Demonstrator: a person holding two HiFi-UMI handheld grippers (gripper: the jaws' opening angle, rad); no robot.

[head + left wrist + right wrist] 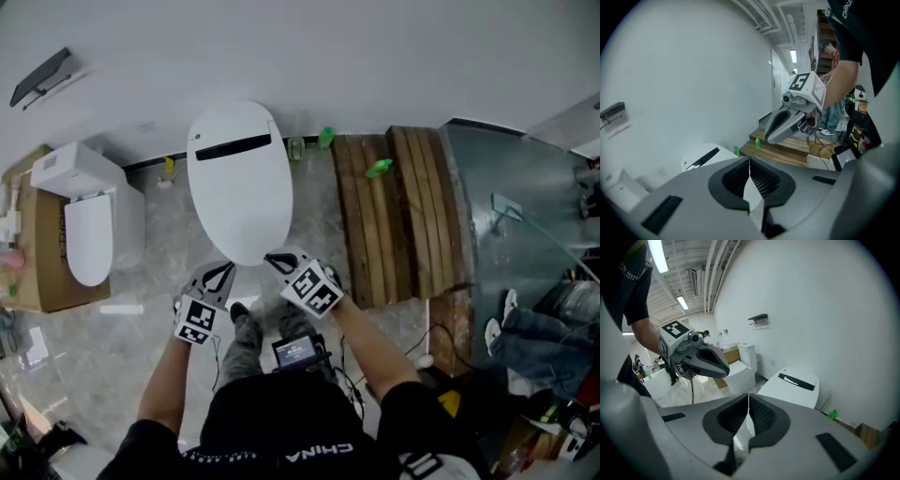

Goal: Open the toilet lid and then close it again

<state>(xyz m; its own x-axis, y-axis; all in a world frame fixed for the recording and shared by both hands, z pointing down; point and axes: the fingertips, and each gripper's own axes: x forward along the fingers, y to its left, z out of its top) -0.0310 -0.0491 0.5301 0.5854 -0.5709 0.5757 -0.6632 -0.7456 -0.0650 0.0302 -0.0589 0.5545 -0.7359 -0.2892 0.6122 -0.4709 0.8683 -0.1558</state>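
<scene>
— Head view: toilet lid (239, 178) down flat, against the wall, just ahead of both grippers. Opened yet?
— Cannot tell; shut now, so either nothing begun or all finished. Left gripper (217, 275) and right gripper (277, 260) pinched closed on nothing, just short of the front rim, not touching.
— Materials?
— Glossy white, smooth elongated oval, dark slot near the back. Ribbed black pads (764, 180). Marbled tile floor (141, 281).

The head view looks steeply down from above the person. Each gripper view sits close behind its own jaws and looks along them. All three views share the white toilet (239, 178), which is ahead of the jaws.
</scene>
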